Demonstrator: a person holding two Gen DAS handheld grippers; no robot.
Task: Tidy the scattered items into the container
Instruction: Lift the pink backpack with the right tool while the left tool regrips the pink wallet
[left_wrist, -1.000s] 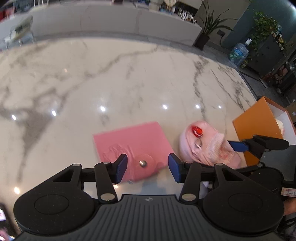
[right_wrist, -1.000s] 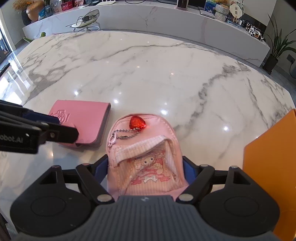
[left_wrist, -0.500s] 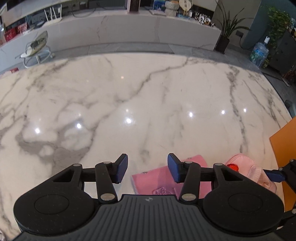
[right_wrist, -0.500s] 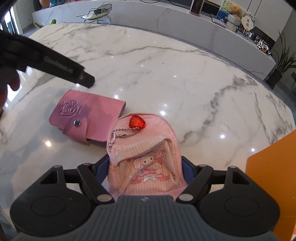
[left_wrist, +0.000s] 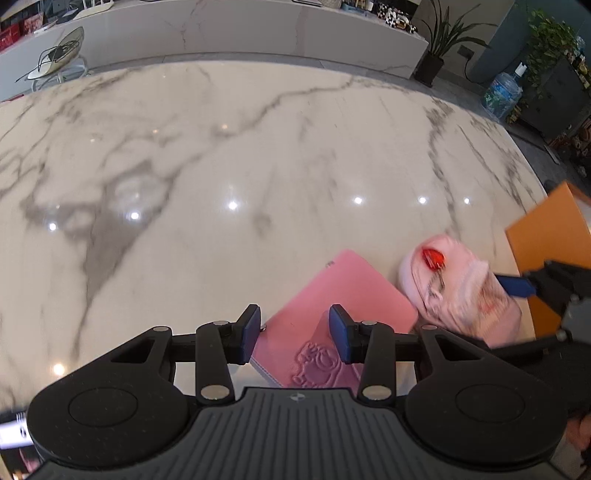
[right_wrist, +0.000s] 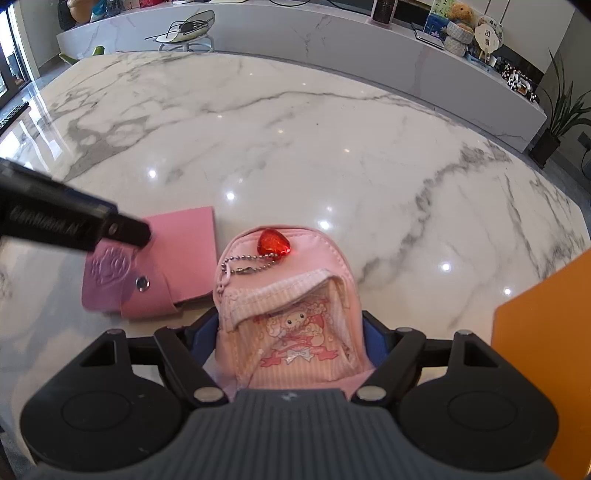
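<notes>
Low in the right wrist view, the small pink fabric backpack pouch (right_wrist: 291, 314) sits pinched between the right gripper (right_wrist: 291, 328) pads; left of it the flat pink snap wallet (right_wrist: 155, 266) lies under the left gripper (left_wrist: 293, 330), whose jaws are closing around it without touching. Neither item is in the orange box (right_wrist: 546, 354) at right yet, so I judge both placements remain.

Pink wallet (right_wrist: 155, 266), pink striped mini backpack (right_wrist: 291, 314) with red heart (right_wrist: 274, 242), orange box (right_wrist: 546, 354), grey-veined white marble table (right_wrist: 295, 147)

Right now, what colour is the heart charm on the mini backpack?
Red, translucent and faceted: the heart charm on the pink mini backpack, clearest in the right wrist view.
</notes>
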